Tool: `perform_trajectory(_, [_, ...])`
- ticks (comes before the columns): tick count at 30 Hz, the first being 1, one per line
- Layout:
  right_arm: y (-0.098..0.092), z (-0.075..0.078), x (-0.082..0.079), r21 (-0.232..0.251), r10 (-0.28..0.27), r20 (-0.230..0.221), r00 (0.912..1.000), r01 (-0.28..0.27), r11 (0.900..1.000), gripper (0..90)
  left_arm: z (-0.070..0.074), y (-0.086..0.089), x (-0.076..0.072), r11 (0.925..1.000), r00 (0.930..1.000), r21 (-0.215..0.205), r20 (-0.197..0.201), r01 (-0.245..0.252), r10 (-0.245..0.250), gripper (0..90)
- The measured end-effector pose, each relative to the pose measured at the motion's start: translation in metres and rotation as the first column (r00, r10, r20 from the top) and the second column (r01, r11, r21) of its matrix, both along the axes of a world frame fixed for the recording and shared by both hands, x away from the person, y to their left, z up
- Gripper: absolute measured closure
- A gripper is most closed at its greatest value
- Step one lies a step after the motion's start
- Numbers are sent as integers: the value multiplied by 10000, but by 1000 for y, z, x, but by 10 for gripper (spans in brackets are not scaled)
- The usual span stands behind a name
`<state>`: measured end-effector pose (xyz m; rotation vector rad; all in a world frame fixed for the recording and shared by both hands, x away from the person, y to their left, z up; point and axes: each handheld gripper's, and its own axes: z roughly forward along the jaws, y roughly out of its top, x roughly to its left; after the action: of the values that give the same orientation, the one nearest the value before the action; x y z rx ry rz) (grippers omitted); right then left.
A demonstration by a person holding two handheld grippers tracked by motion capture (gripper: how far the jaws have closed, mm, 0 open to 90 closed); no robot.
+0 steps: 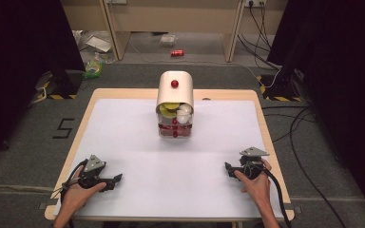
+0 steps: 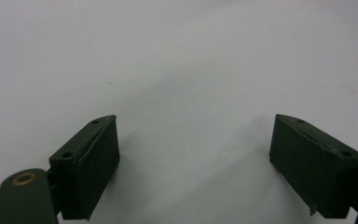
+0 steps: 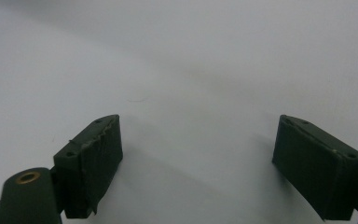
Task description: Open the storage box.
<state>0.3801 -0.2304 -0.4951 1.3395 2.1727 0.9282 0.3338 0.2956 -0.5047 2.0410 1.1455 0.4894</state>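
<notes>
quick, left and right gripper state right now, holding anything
Left gripper: open, jaws wide apart, nothing between them, just the white table below.
Right gripper: open, jaws wide apart, holding nothing.

grey carpet floor [image 1: 24, 142] — wooden cabinets [image 1: 171, 19] behind, black curtains [image 1: 19, 42]

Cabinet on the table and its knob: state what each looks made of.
Cabinet: cream curved hood, probably painted metal or plastic, smooth matte; the lower front looks like clear plastic, since the contents show through. Knob: glossy red, likely plastic or lacquered wood.
</notes>
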Motion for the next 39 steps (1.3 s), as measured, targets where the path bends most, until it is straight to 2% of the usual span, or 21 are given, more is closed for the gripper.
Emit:
perform_trajectory(5, [1,2,-1,-54,201,104,9997,-201,9998,191,0,0,0,10000,10000,-6,-2,-4,4,150])
perform_trajectory(9, [0,6,-2,187,258,312,9992,-264,9995,206,0,0,0,10000,10000,-3,-4,-1,1,150])
perform_trajectory(16, [8,19,-4,181,797,587,9951,-809,9966,243,0,0,0,10000,10000,-22,-15,-3,3,150])
perform_trajectory(17, [10,22,-4,386,874,556,9946,-896,9952,246,0,0,0,10000,10000,-24,-16,-3,3,150])
perform_trajectory(18, [13,25,-4,885,974,530,9938,-1019,9909,256,0,0,0,10000,10000,-27,-19,-6,6,150])
perform_trajectory(20, [15,27,-4,1000,1031,548,9932,-1082,9891,259,0,0,0,10000,10000,-26,-17,-4,4,150])
perform_trajectory(24, [27,39,-2,887,1408,737,9873,-1471,9851,295,0,0,0,10000,10000,-32,-22,-7,7,150])
perform_trajectory(28, [33,49,0,786,1470,838,9856,-1536,9850,296,0,0,0,10000,10000,-33,-29,-2,1,150])
perform_trajectory(32, [43,62,3,775,1673,1044,9804,-1758,9814,296,0,0,0,10000,10000,-29,-27,-4,4,150])
perform_trajectory(34, [54,73,5,812,1980,1200,9728,-2084,9747,297,0,0,0,10000,10000,-63,-22,-5,5,150])
perform_trajectory(35, [54,73,5,812,1980,1200,9728,-2084,9747,297,0,0,0,10000,10000,-63,-22,-5,5,150])
perform_trajectory(37, [66,82,7,831,2294,1282,9649,-2410,9670,307,0,0,0,10000,10000,-37,-31,0,0,150])
perform_trajectory(38, [66,82,7,831,2294,1282,9649,-2410,9670,307,0,0,0,10000,10000,-36,-31,2,-2,150])
perform_trajectory(39, [74,85,10,808,2458,1306,9605,-2574,9629,310,0,0,0,10000,10000,-36,-30,1,-1,150])
